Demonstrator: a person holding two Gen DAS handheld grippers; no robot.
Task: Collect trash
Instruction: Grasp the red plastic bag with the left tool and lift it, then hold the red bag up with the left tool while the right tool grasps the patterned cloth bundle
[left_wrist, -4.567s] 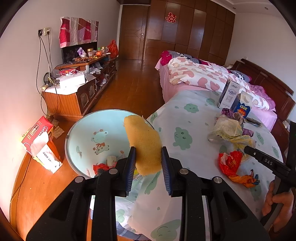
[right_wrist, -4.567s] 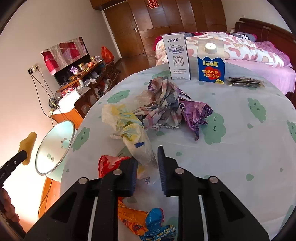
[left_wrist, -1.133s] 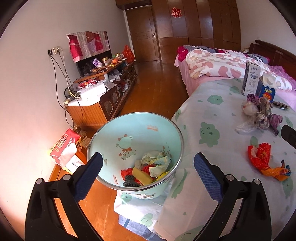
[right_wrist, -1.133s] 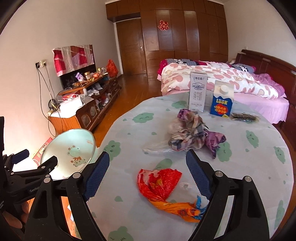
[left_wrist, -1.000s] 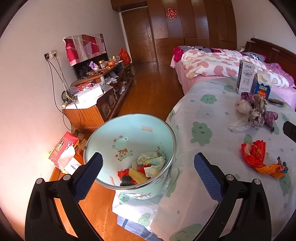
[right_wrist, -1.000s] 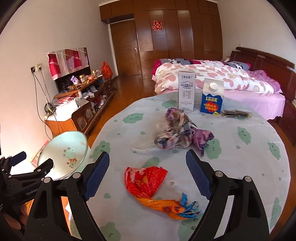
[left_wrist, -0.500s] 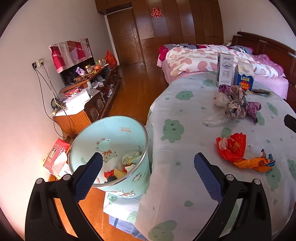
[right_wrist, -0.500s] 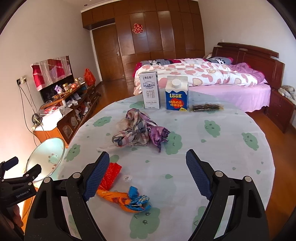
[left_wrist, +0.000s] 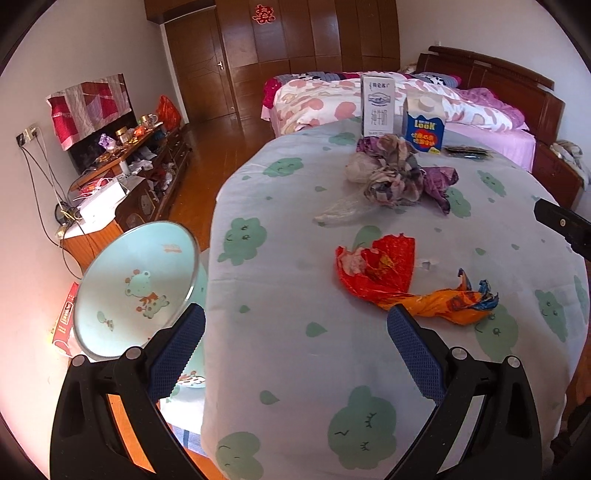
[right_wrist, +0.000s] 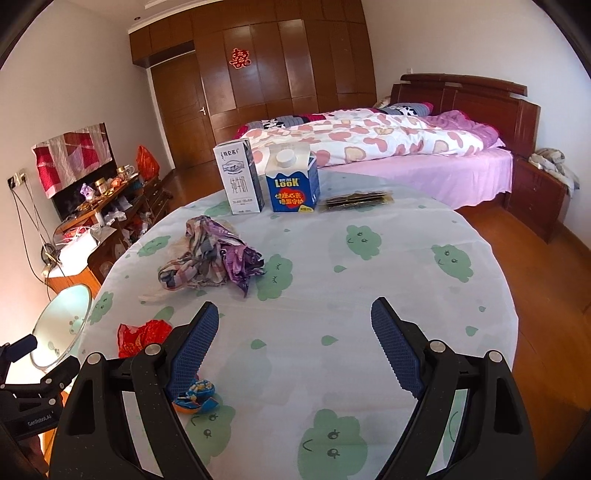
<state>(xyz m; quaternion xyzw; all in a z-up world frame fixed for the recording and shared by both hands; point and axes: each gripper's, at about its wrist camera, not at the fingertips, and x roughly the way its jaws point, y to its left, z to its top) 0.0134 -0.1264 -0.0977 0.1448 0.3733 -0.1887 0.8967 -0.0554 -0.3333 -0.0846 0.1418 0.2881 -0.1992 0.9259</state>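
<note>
A red wrapper (left_wrist: 376, 267) joined to an orange and blue wrapper (left_wrist: 447, 304) lies on the round table (left_wrist: 295, 369), just ahead of my open, empty left gripper (left_wrist: 295, 343). A crumpled checked and purple heap (left_wrist: 399, 177) with a clear bag (left_wrist: 343, 210) lies farther back. The pale green trash bin (left_wrist: 136, 288) stands on the floor left of the table. My right gripper (right_wrist: 293, 347) is open and empty over the table; the red wrapper (right_wrist: 142, 338) and heap (right_wrist: 210, 254) lie to its left.
A white milk carton (right_wrist: 240, 181), a blue LOOK carton (right_wrist: 293, 182) and a dark flat packet (right_wrist: 356, 201) stand at the table's far edge. A bed (right_wrist: 406, 147) lies behind. A cluttered low cabinet (left_wrist: 122, 184) lines the left wall.
Both grippers let go of their trash into the bin and opened. Both views have since swung right, from the bin toward the table.
</note>
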